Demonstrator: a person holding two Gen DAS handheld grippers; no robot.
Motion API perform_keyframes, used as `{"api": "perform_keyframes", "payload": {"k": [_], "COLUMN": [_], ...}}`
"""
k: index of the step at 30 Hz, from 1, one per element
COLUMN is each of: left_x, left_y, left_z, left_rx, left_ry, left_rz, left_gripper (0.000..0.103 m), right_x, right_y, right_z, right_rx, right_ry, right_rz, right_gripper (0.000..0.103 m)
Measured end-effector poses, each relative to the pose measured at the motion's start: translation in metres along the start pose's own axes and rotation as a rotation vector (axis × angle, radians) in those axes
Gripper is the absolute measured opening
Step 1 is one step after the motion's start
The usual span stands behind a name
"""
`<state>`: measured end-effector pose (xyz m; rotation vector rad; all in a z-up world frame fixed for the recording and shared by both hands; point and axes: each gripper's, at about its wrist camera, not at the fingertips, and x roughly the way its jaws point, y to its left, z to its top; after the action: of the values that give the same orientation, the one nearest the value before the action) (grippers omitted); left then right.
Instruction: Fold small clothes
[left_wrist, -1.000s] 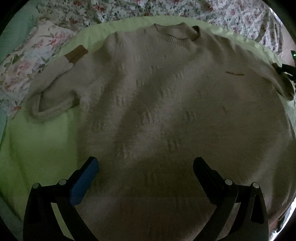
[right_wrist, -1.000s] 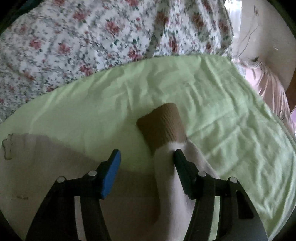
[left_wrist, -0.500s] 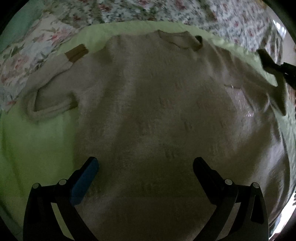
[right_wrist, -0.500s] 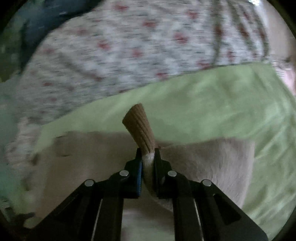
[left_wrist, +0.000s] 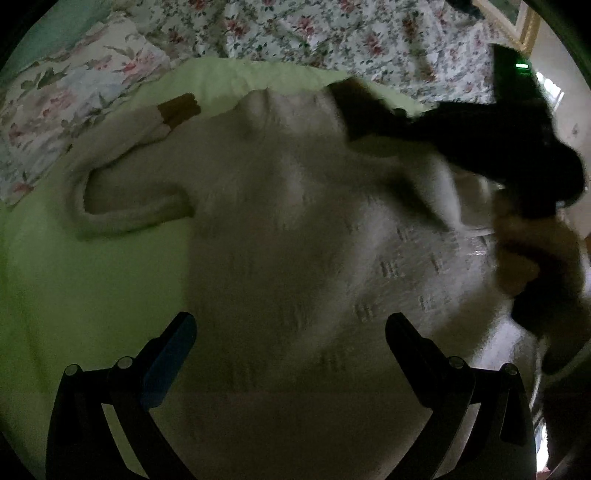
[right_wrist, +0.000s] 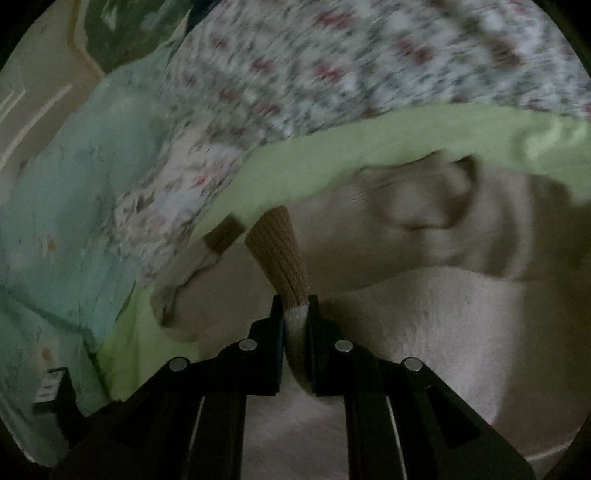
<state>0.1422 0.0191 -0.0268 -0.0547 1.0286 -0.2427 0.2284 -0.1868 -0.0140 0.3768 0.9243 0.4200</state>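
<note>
Across the bed's green sheet (left_wrist: 92, 288) the cream sweater (left_wrist: 295, 236) lies flat; the right hand-held gripper (right_wrist: 294, 325), clamped on the brown-cuffed sleeve (right_wrist: 280, 254), has carried it inward over the body, starting the fold. The left hand-held gripper (left_wrist: 291, 347) hovers wide, empty.

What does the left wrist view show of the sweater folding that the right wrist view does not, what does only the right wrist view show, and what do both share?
Only the left wrist view shows the left gripper, open and empty above the sweater's body, and the person's hand carrying the right gripper across. Only the right wrist view shows the right gripper shut on the sleeve just below its brown cuff, plus a teal cloth. Both show the cream sweater, its other brown cuff, the green sheet and the floral bedding.
</note>
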Motion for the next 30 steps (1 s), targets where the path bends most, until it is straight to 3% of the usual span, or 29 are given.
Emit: {"api": "perform_keyframes", "payload": {"k": [3, 6, 8, 10, 19, 21, 22, 23, 25, 28, 30], "left_x": [0.002, 0.013, 0.025, 0.040, 0.101, 0.102, 0.103, 0.103, 0.103, 0.079, 0.073], "left_y": [0.005, 0.009, 0.009, 0.012, 0.026, 0.025, 0.023, 0.022, 0.017, 0.026, 0.036], "left_z": [0.005, 0.016, 0.027, 0.041, 0.103, 0.111, 0.114, 0.115, 0.117, 0.117, 0.115], "left_rx": [0.014, 0.013, 0.002, -0.016, -0.116, -0.107, -0.095, -0.084, -0.059, -0.061, -0.070], "left_ry": [-0.010, -0.005, 0.005, 0.023, 0.045, 0.027, 0.024, 0.025, 0.036, -0.049, -0.065], "left_rz": [-0.019, -0.055, -0.100, -0.143, -0.274, -0.307, -0.314, -0.312, -0.294, -0.232, -0.213], "left_gripper": [0.102, 0.102, 0.102, 0.102, 0.100, 0.087, 0.066, 0.039, 0.006, 0.006, 0.006], "right_x": [0.025, 0.039, 0.034, 0.019, -0.087, -0.107, -0.113, -0.122, -0.135, -0.154, -0.164], "right_y": [0.007, 0.004, -0.001, -0.005, -0.062, -0.078, -0.083, -0.090, -0.102, -0.118, -0.130], "right_z": [-0.006, -0.008, -0.011, -0.012, -0.042, -0.052, -0.055, -0.059, -0.064, -0.066, -0.067], "right_rx": [-0.006, 0.003, 0.024, 0.029, 0.139, 0.173, 0.188, 0.208, 0.241, 0.260, 0.276], "right_ry": [0.033, 0.073, 0.069, 0.034, -0.112, -0.134, -0.142, -0.153, -0.174, -0.209, -0.231], "right_rz": [0.012, 0.016, 0.049, 0.039, -0.098, -0.134, -0.143, -0.155, -0.181, -0.240, -0.294], "right_gripper": [0.012, 0.022, 0.040, 0.050, 0.051, 0.051, 0.051, 0.051, 0.051, 0.051, 0.051]}}
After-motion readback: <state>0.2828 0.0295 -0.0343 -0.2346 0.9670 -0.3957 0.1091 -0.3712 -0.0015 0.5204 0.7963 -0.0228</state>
